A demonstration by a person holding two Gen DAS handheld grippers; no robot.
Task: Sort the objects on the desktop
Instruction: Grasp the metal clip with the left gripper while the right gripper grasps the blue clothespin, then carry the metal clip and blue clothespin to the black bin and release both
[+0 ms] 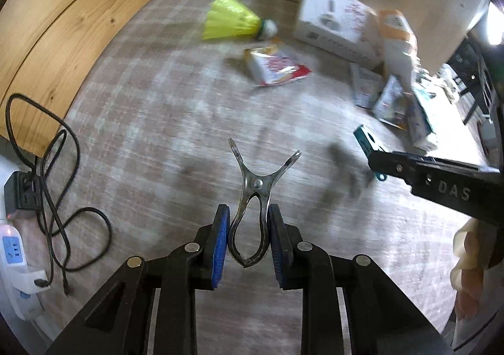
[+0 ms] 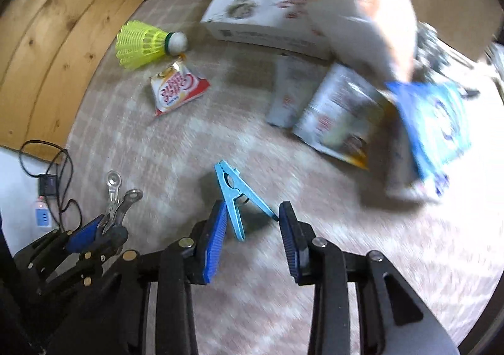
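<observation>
right gripper [image 2: 252, 222]: jaws around the blue clothespin [image 2: 234, 196], both handle tips touching the pads, its long axis running to 11 o'clock, mouth away. left gripper [image 1: 249, 229]: jaws clamped on the metal clip [image 1: 255, 197], prongs at 12. beyond on the worktop [image 2: 220, 141], at 11, a sachet [image 2: 176, 89] and shuttlecock [image 2: 145, 43]; packets [image 2: 340, 115] at 1.
</observation>
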